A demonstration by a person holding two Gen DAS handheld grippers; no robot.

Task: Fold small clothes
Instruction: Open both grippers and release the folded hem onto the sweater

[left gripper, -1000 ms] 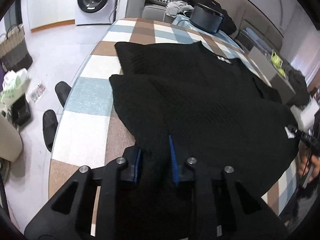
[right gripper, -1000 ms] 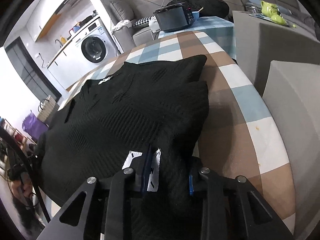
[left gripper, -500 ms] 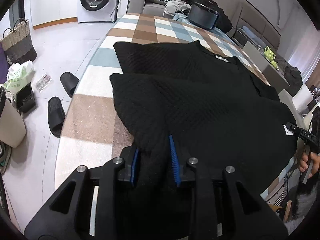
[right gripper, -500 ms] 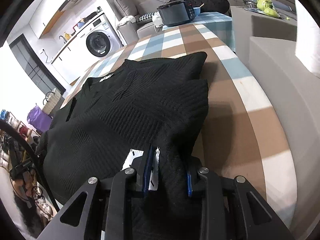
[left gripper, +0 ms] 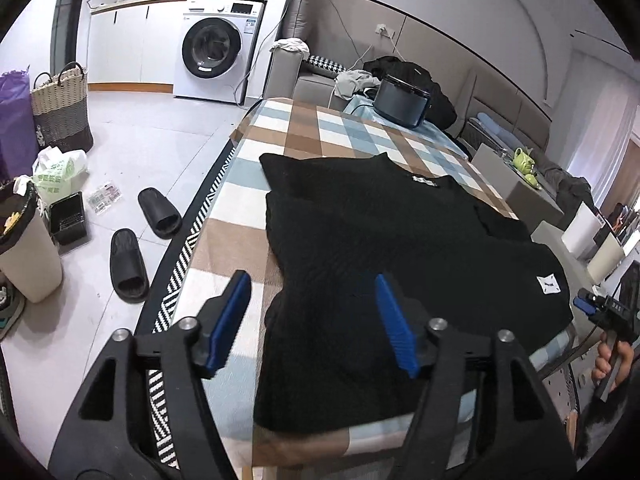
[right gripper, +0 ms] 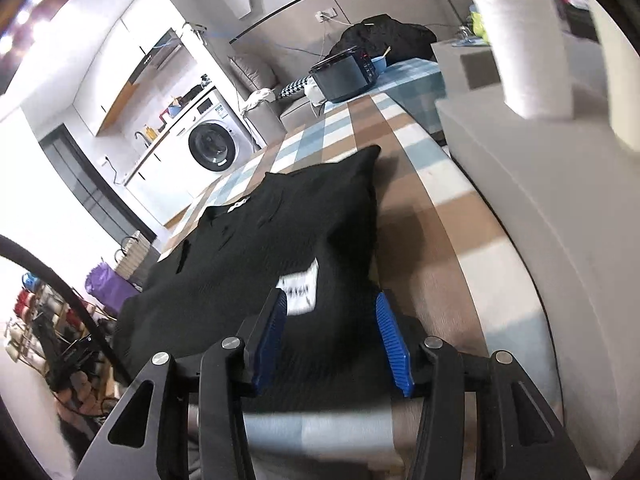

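Note:
A black knit sweater (left gripper: 400,240) lies folded on the checked table (left gripper: 320,128), its near edge hanging over the table's front. A white label (left gripper: 550,284) shows at its right corner. My left gripper (left gripper: 312,292) hovers above the sweater's near left part. Its jaws are opening and the blue pads (left gripper: 236,320) stand clear of the cloth. My right gripper (right gripper: 331,300) is over the sweater (right gripper: 280,232) at the labelled corner (right gripper: 300,288). Its jaws are opening too, with cloth lying loose between them. The right gripper (left gripper: 600,312) and the hand (left gripper: 612,364) holding it also show in the left wrist view.
A black appliance (left gripper: 402,100) stands at the table's far end. To the table's right is a grey block (right gripper: 540,184) with a white cup (right gripper: 524,44) on it. Two black slippers (left gripper: 128,264), a bin (left gripper: 24,240) and a woven basket (left gripper: 60,108) are on the floor at the left.
Both grippers have opened and let go of the sweater's hem. Both have drawn back toward the table's near edge, and the sweater now rests on the table.

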